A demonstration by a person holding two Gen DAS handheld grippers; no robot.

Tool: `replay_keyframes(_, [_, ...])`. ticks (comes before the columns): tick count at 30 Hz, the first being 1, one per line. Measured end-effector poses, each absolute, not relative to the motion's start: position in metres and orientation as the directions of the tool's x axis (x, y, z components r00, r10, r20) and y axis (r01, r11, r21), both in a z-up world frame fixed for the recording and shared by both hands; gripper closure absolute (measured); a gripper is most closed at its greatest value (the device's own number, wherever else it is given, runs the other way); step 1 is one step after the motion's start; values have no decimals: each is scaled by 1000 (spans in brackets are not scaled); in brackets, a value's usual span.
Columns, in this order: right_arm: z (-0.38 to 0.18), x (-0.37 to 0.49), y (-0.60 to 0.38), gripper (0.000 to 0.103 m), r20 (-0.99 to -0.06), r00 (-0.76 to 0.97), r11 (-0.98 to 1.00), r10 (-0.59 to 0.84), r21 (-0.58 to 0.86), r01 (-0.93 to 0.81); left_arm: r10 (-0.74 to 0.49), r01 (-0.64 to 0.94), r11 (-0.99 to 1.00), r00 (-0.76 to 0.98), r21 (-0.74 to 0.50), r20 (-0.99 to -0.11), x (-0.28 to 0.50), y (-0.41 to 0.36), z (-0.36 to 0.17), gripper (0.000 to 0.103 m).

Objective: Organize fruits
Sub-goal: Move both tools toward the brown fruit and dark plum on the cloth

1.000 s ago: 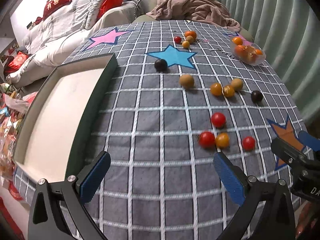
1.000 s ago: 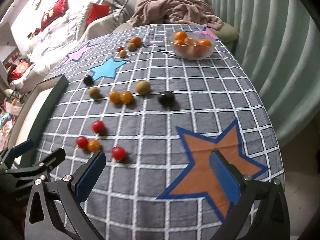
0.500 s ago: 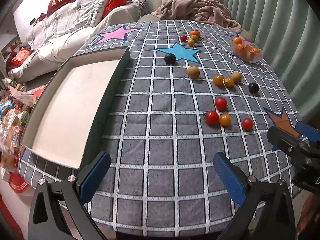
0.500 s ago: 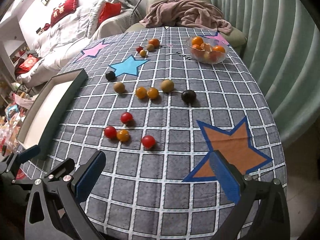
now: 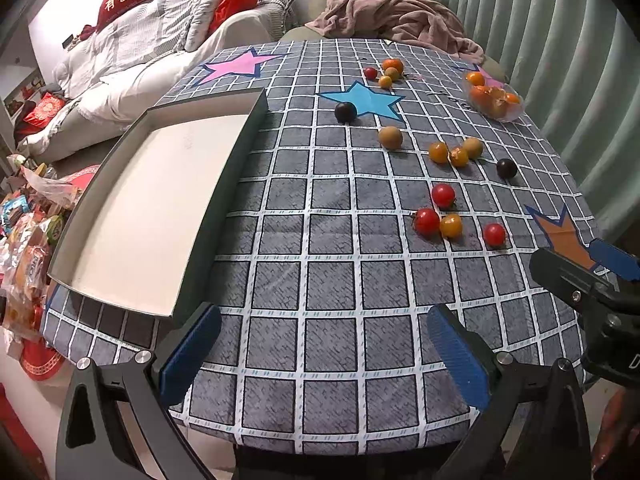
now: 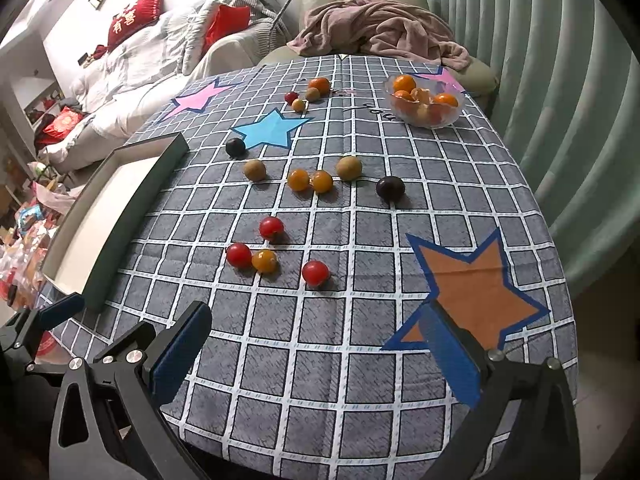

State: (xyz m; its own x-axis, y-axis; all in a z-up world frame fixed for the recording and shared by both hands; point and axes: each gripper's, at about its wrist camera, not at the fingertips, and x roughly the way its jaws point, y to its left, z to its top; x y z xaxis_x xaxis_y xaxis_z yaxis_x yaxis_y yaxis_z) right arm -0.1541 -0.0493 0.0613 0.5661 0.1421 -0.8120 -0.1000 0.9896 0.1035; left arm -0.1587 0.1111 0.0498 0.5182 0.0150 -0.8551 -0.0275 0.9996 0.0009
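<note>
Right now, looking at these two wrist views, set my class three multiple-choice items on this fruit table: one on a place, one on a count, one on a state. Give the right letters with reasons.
1. Where does the clear bowl of orange fruit stand?
A. at the far right of the table, near the curtain
B. inside the tray
C. on the orange star

2. How many dark, near-black fruits lie loose on the cloth?
A. none
B. two
C. five

3. How do the two grippers stand?
A. both shut on fruit
B. one open, one shut
C. both open, holding nothing

Answers:
1 A: the bowl sits far from the tray, on the curtain side.
2 B: one dark fruit lies by the blue star, another right of the yellow pair.
3 C: the left gripper and right gripper have jaws wide apart with only cloth between them.
</note>
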Motion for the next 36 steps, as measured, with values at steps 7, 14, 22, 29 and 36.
replay_keyframes(7, [60,-155,-49,0,-813,565,989,144,106,-100,23,-29,1000,508,9,-861,-160,111,48,0])
replay_keyframes(14, [57,-157,-52,0,-815,560,989,145,112,-94,27,-30,999,503,14,-864,-160,110,47,0])
replay_keyframes(22, [56,-156,-54,0,-816,559,989,149,116,-95,31,-29,999,497,19,-867,-160,107,47,0])
replay_keyframes(29, [55,-154,-55,0,-818,556,989,149,116,-94,31,-28,999,489,20,-872,-158,105,44,0])
replay_keyframes(36, [55,-152,-57,0,-820,553,989,150,118,-93,36,-27,999,479,26,-877,-155,103,40,0])
